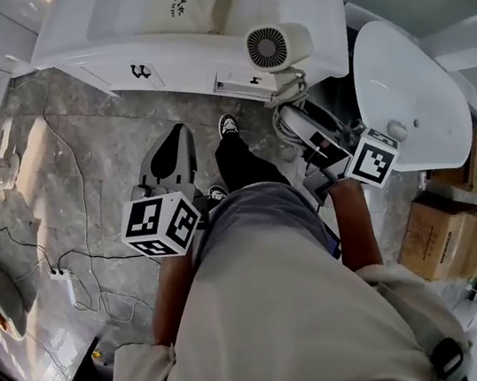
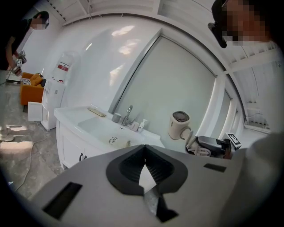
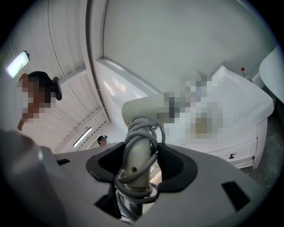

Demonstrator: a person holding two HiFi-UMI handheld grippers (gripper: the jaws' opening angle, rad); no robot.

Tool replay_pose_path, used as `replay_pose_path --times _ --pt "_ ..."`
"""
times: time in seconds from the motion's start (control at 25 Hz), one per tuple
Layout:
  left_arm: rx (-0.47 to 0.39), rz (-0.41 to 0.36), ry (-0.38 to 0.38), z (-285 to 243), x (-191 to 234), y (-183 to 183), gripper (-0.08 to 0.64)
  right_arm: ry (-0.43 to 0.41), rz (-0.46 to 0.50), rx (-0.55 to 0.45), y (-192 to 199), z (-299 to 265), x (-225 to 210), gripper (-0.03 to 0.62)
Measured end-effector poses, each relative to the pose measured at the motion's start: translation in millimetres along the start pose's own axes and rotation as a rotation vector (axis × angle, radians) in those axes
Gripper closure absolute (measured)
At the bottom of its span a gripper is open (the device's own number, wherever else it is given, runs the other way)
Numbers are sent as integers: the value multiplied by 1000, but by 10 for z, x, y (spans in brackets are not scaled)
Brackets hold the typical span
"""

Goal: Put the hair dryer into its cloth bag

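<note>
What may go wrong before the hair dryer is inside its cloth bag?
The cord sits in loose loops round the hair dryer where the right gripper clamps it; a loop may snag on the cloth bag. That bag lies in the sink and the left gripper is shut: nothing holds it open.
</note>
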State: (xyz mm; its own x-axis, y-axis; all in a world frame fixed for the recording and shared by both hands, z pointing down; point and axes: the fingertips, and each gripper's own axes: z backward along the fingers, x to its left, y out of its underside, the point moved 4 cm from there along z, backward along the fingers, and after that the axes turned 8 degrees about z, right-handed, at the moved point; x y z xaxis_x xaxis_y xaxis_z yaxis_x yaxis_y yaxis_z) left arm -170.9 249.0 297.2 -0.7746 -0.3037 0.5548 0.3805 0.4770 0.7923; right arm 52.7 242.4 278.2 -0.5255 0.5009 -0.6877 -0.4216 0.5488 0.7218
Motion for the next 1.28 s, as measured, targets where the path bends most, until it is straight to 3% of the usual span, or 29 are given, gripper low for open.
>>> replay_pose_path --times 0.76,1.28 --pt "21 -16 -7 -1227 197 -564 555 -28 -53 5 -799 -777 -822 353" --pt "69 -102 -14 -2113 160 -694 554 -57 -58 20 -1297 -1094 -1505 353"
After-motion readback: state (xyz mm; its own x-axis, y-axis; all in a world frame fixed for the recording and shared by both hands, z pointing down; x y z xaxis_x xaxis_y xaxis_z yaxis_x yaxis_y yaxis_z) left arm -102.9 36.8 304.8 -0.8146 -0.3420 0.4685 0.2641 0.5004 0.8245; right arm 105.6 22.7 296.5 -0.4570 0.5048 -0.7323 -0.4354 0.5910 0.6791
